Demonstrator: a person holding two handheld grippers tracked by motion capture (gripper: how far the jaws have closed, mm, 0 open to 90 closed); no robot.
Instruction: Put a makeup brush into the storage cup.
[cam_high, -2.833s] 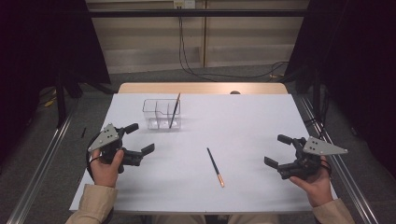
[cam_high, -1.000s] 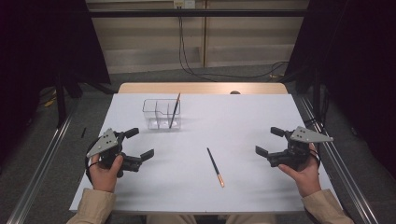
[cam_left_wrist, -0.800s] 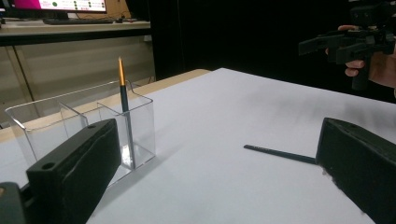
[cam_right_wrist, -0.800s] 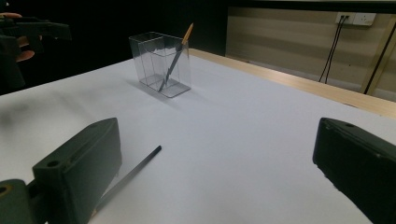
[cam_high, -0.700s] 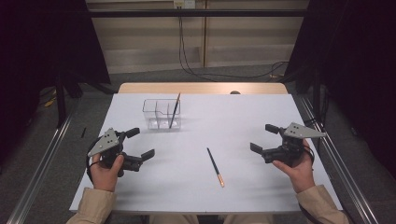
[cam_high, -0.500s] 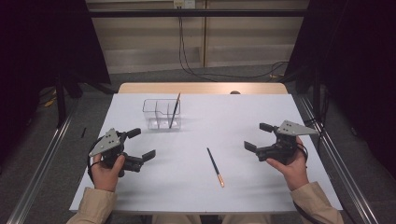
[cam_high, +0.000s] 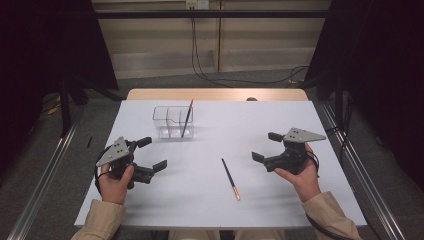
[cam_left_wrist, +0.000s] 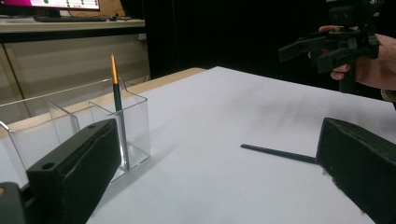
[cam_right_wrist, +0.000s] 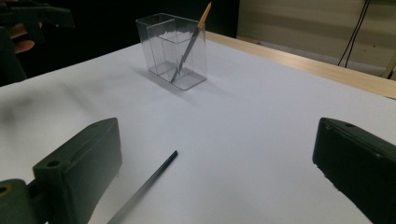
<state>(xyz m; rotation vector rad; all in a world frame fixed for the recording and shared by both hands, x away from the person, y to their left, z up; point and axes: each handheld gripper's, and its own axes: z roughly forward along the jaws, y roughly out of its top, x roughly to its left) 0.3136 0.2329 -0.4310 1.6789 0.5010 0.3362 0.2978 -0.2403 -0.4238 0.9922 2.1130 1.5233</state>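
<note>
Two grippers over a white table (cam_high: 310, 125), each in a hand. Left gripper (cam_high: 151, 154) near the left edge, jaws spread wide, holding nothing. Right gripper (cam_high: 266, 146) right of centre, jaws likewise wide apart and empty, aimed toward the middle. One dark pencil (cam_high: 230, 178) flat on the sheet between the two, nearer the right gripper, touched by neither, copper-coloured end toward the person. Farther back, a clear plastic holder (cam_high: 172, 121) with compartments, well apart from both grippers. A second pencil (cam_high: 187, 118) leaning inside its right-hand compartment, tip above the rim.
</note>
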